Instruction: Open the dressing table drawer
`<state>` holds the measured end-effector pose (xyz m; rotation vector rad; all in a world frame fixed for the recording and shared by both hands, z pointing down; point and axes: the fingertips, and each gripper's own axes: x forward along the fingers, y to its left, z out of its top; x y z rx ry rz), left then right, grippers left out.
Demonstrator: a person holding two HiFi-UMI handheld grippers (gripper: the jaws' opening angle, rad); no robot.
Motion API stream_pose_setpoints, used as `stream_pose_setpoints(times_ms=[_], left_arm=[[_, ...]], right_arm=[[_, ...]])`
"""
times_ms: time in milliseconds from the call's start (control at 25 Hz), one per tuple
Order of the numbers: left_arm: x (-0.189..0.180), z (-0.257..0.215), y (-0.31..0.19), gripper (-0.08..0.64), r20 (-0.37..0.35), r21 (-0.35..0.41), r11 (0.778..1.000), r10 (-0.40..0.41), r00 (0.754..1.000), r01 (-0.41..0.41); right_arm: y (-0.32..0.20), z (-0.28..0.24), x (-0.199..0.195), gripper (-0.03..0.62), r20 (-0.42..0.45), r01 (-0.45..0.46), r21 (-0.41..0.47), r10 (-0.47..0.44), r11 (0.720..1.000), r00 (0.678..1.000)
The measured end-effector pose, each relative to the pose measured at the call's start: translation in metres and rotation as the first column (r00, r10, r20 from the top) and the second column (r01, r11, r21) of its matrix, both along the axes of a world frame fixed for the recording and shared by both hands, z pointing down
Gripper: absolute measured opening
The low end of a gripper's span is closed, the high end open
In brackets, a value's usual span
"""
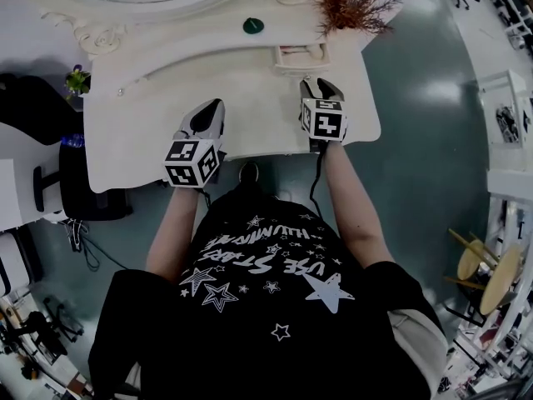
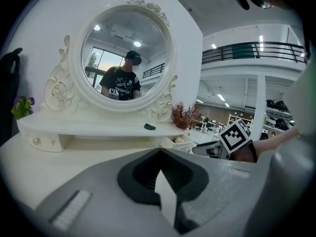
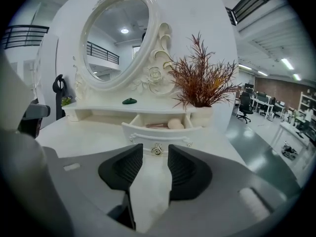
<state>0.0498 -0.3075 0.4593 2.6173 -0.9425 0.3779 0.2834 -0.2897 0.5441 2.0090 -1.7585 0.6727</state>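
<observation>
White drawer (image 3: 158,131) stands open (1 knob (image 3: 157,149) before the right gripper (image 3: 155,158))

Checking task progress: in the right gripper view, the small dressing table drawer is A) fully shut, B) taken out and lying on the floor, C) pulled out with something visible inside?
C: the drawer stands pulled out, with a rounded beige item lying inside it.

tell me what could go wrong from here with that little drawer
1. The drawer already stands pulled out. Pulling further could bring it right out and spill the round beige pad inside.
2. The right gripper is open, with the knob at its tips but not gripped, so a pull now may slip.
3. The dried plant stands close beside the drawer, and a sideways swing might knock it.
</observation>
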Motion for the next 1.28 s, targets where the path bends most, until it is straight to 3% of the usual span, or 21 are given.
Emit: stream_pose_setpoints(times_ms=[280, 600, 880, 1280], left_arm=[[-0.015, -0.016, 0.047, 0.002, -0.003, 0.03, 0.998, -0.062, 0.998, 0.062], [-0.039, -0.008, 0.105, 0.002, 0.005, 0.012, 0.995, -0.104, 0.995, 0.104], [-0.055, 0.008, 0.132, 0.002, 0.011, -0.016, 0.994, -0.11, 0.994, 0.11], [-0.129, 0.002, 0.184, 0.002, 0.017, -0.011, 0.99, -0.138, 0.99, 0.138]], right_arm=[[0.038, -0.034, -0.01, 0.184, 0.001, 0.05, 0.069, -0.05, 0.996, 0.999], [0.074, -0.047, -0.041, 0.161, 0.035, 0.097, 0.126, -0.102, 0.987, 0.994], [0.097, -0.04, -0.064, 0.029, 0.072, 0.101, 0.136, -0.112, 0.986, 0.991], [0.143, -0.059, -0.135, 0.028, 0.031, 0.162, 0.128, -0.167, 0.978, 0.985]])
